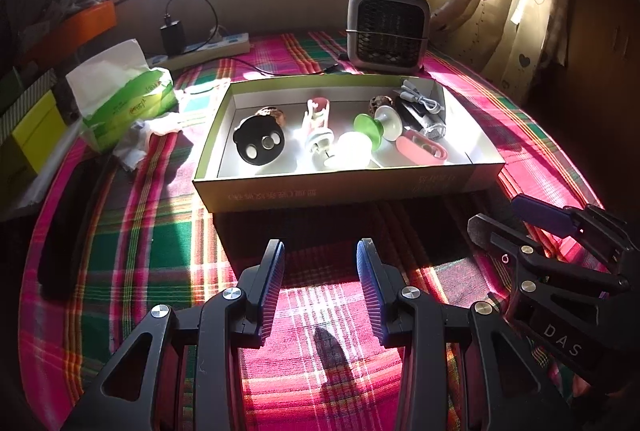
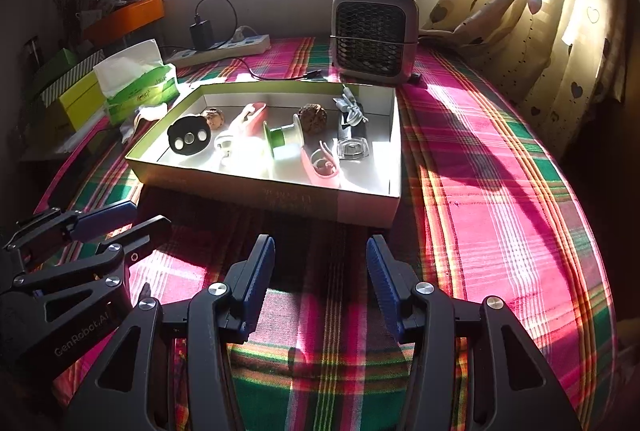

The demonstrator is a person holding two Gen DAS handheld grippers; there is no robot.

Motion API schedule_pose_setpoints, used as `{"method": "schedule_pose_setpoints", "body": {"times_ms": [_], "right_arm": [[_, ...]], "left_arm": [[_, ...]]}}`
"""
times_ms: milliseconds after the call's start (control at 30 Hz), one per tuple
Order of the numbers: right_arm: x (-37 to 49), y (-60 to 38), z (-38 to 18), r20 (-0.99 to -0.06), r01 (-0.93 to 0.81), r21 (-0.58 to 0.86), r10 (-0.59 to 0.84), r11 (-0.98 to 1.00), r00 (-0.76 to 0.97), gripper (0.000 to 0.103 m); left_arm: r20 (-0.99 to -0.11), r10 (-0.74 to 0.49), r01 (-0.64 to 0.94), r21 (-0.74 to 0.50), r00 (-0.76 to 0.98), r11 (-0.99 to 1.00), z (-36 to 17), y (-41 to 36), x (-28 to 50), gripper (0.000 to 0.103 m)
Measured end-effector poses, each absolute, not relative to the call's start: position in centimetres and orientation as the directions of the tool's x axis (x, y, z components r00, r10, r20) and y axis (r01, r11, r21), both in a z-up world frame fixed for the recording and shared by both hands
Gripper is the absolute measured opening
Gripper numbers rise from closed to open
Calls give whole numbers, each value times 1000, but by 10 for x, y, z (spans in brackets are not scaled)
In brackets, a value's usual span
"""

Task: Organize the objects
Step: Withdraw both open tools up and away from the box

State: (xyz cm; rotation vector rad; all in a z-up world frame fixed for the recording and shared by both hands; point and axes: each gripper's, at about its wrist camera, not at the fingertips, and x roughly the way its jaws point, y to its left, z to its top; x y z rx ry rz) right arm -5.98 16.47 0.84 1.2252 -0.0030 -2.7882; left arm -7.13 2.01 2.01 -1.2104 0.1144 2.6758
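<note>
Shallow cardboard box [image 1: 344, 187], green-rimmed, on plaid cloth [image 1: 160, 239], centre of table. Contents, left to right: black disc with round insets [image 1: 258, 147]; pink-and-white item [image 1: 318, 117]; green-and-white spool [image 1: 378, 125]; brown ball [image 1: 378, 103]; coiled grey cable [image 1: 424, 99]; pink case [image 1: 422, 149] at near right.

Far of box: grey grille-fronted fan heater [image 1: 388, 27], power strip [image 1: 216, 47]. Left: green tissue pack [image 1: 132, 99].

Left gripper [image 1: 320, 263]: near side of box, jaws apart, nothing between.

Right gripper [image 2: 320, 259]: beside it, jaws apart, empty.
</note>
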Motion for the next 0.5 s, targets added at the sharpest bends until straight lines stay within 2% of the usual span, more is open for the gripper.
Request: {"method": "schedule_pose_setpoints", "body": {"times_ms": [500], "right_arm": [[-40, 166, -5, -754, 75, 21, -65, -997, -654, 50]], "left_arm": [[-768, 127, -204, 5, -628, -979, 4, 20, -55, 35]]}}
